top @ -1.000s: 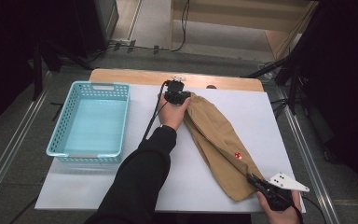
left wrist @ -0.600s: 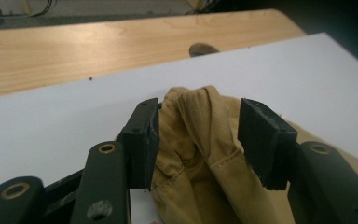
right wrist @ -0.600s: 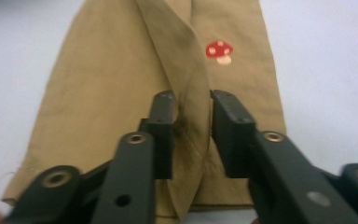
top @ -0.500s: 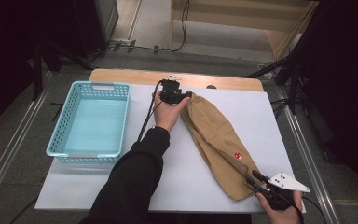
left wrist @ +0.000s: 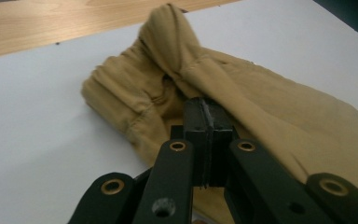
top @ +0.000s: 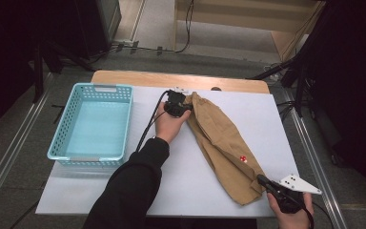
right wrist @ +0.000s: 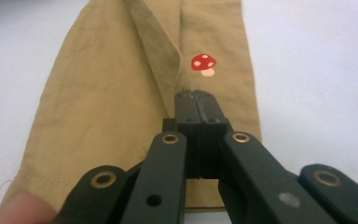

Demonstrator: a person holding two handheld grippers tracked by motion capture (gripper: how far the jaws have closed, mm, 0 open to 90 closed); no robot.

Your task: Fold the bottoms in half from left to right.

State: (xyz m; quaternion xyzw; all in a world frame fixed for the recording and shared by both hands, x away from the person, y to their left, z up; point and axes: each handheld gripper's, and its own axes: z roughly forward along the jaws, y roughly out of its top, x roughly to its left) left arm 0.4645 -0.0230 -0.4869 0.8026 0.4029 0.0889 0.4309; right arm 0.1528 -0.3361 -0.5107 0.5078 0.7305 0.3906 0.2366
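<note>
Operator: Where is the garment lying, and what are the grippers doing with it?

Technician: The tan cotton trousers with the small red mushroom print [top: 224, 143] are lying folded lengthwise on the white table sheet [top: 181, 186], running diagonally, well to the right of the light blue perforated plastic basket [top: 94, 125]. The left gripper [left wrist: 204, 108] is at the gathered waistband, the end nearer the basket. Its jaws have just been closing and are standing pressed together; whether fabric is pinched between the pads cannot be told. The right gripper [right wrist: 196, 105] is at the hem, the end farthest from the basket. Its jaws have likewise just been closing, apparently on the centre fold.

Operator: How should the step be performed?

Technician: Judging from the layout, a fold or a lift toward the basket is being prepared. Before lifting, confirm that both pairs of jaws are catching every layer. Raise both ends together, keeping the cloth lightly taut, so that no layer is slipping free or dragging the sheet.
</note>
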